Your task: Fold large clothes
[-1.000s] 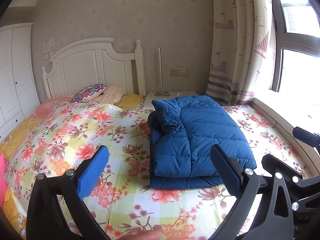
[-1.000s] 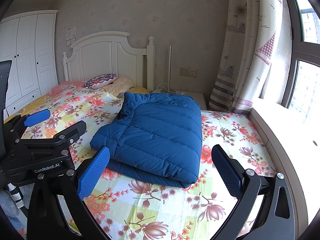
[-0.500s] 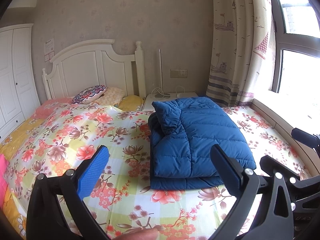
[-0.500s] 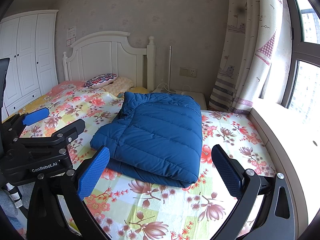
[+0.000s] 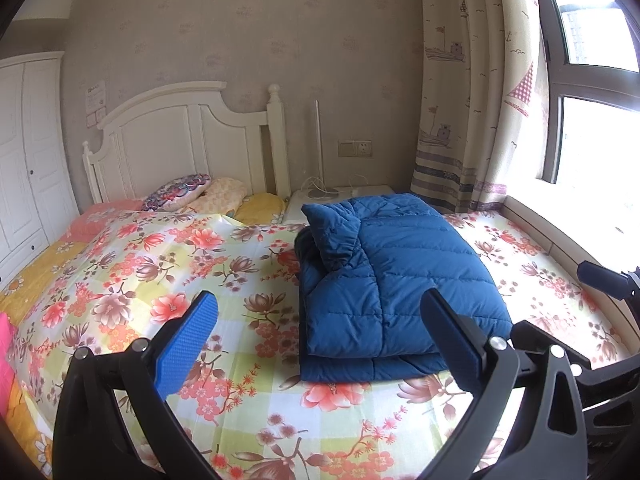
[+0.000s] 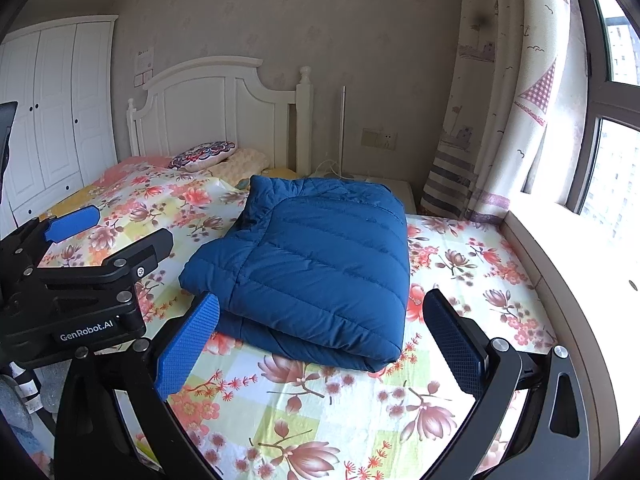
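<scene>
Change since earlier: almost nothing; your two grippers sit a shade further back from the bed, and the blue down jacket (image 5: 396, 280) lies in the same folded stack.
Jacket position: it rests on the floral bedspread (image 5: 160, 272), right of the bed's middle, its far edge near the white nightstand (image 5: 340, 196).
Jacket shape: you see a compact rectangle of stacked layers, with a cuffed sleeve end (image 5: 334, 232) poking up at the far left corner.
Left gripper (image 5: 320, 344): its fingers are spread wide and hold nothing; it hovers at the near edge, apart from the jacket.
Right gripper (image 6: 320, 340): likewise spread and empty, framing the jacket's near fold without touching it.
Why held so: both seem pulled clear so the stack can settle; the fold looks finished or nearly so.
Left view only: it shows the layered near edge of the stack square on, the upturned sleeve, and the tip of your right gripper at the far right.
Right view only: it shows the rounded fold along the jacket's right side, the left corner jutting out untidily, and your left gripper's body at near left.
Loose point: that raised sleeve may want tucking if you want the stack flat.
</scene>
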